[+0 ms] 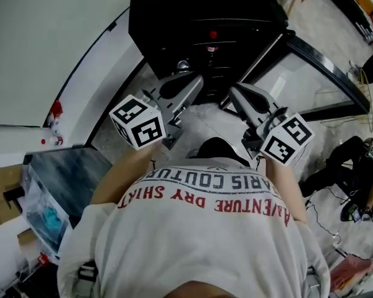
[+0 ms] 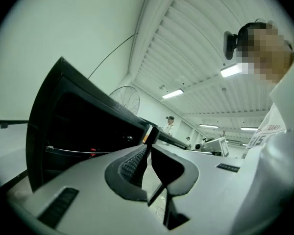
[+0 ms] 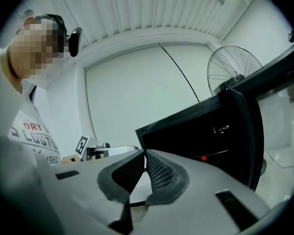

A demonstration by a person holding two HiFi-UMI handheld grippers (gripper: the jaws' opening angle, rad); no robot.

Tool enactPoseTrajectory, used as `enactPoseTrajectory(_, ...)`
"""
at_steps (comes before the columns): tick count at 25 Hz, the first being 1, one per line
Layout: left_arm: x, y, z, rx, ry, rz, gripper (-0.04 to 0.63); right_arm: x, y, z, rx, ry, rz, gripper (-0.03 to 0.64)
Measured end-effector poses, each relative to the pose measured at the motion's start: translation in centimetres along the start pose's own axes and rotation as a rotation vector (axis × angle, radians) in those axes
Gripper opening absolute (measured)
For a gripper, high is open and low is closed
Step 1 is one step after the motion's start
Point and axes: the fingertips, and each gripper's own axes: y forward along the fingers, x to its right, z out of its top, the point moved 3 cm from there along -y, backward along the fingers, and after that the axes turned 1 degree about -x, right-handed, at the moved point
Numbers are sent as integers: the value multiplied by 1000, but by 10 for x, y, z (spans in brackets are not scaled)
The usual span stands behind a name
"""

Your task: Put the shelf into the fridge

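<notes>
Left tongs (image 2: pixel 148 133) and right tongs (image 3: pixel 145 153) were pinched shut, empty, before the fridge (image 1: pixel 199 11). The shelf (image 2: pixel 83 151) seemed inside it (just a thin edge), so we needed a level withdrawal, clear of its door (image 1: pixel 326 67).

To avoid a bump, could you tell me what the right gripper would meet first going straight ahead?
Most likely the black fridge, at the edge of its open front. The right gripper, shut and empty, points there, though depth is hard to judge.
</notes>
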Motion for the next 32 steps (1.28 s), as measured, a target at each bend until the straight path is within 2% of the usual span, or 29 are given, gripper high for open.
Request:
enactPoseTrajectory(4, 25, -12, 8, 20, 35, -65, 44, -13, -4, 9, 22, -11, 30, 28)
enactPoseTrajectory(7, 37, -15, 16, 21, 61, -80, 44, -18, -11, 15, 37, -18, 22, 25)
enactPoseTrajectory(12, 49, -16, 21, -2, 114, -65, 44, -24, -17, 23, 32, -58, 20, 23)
enactPoseTrajectory(18, 54, -17, 27, 0, 107, -58, 44, -30, -18, 36, 39, -83, 27, 23)
enactPoseTrajectory(23, 60, -21, 34, 14, 123, -56, 44, -28, -16, 38, 38, -80, 20, 23)
enactPoseTrajectory(32, 67, -25, 48, 33, 167, -30, 44, -37, -11, 52, 23, -133, 36, 23)
